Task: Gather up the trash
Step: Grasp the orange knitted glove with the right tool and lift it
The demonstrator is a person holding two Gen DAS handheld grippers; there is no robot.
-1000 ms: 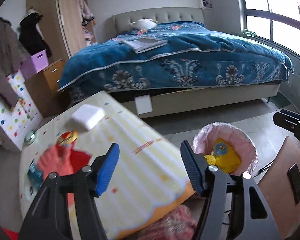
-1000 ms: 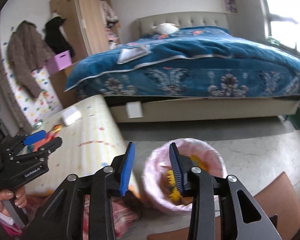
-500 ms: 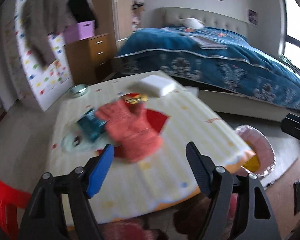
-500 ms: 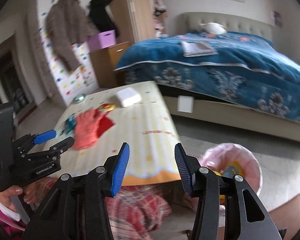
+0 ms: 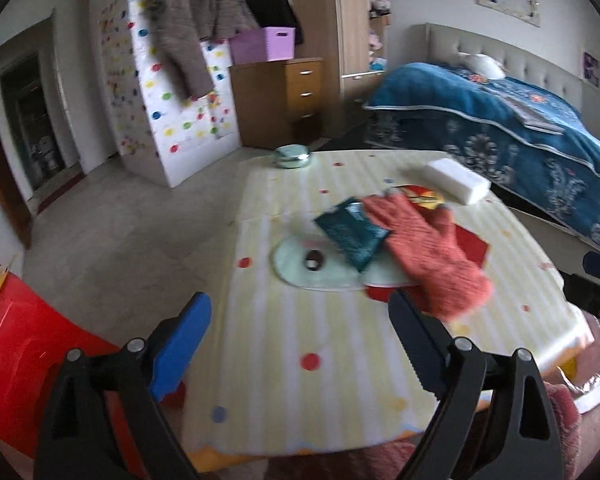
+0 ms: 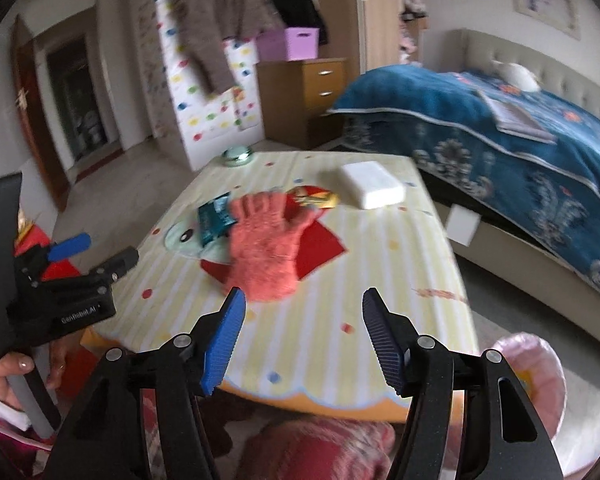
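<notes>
While hanging over the near edge of the striped table (image 5: 340, 360), both spreading wider with nothing between the fingers: left gripper (image 5: 300, 344), right gripper (image 6: 304, 336). Lying mid-table: teal wrapper (image 5: 350, 232) on a pale mat (image 5: 300, 272), orange glove (image 6: 266, 248) beside it, red-yellow wrapper (image 6: 314, 197) behind. Sitting low right on the floor: pink-lined bin (image 6: 540, 364).

Both grippers swing away from the pink-lined waste bin (image 6: 536, 364) toward the table (image 5: 340, 380). A second ago the bin sat ahead of each gripper; now the coral glove (image 6: 266, 252), teal wrapper (image 5: 350, 234) and red paper (image 6: 320, 248) lie ahead. The left gripper (image 5: 300, 344) and right gripper (image 6: 304, 338) jaws are opening, wider than before, with nothing between them.
</notes>
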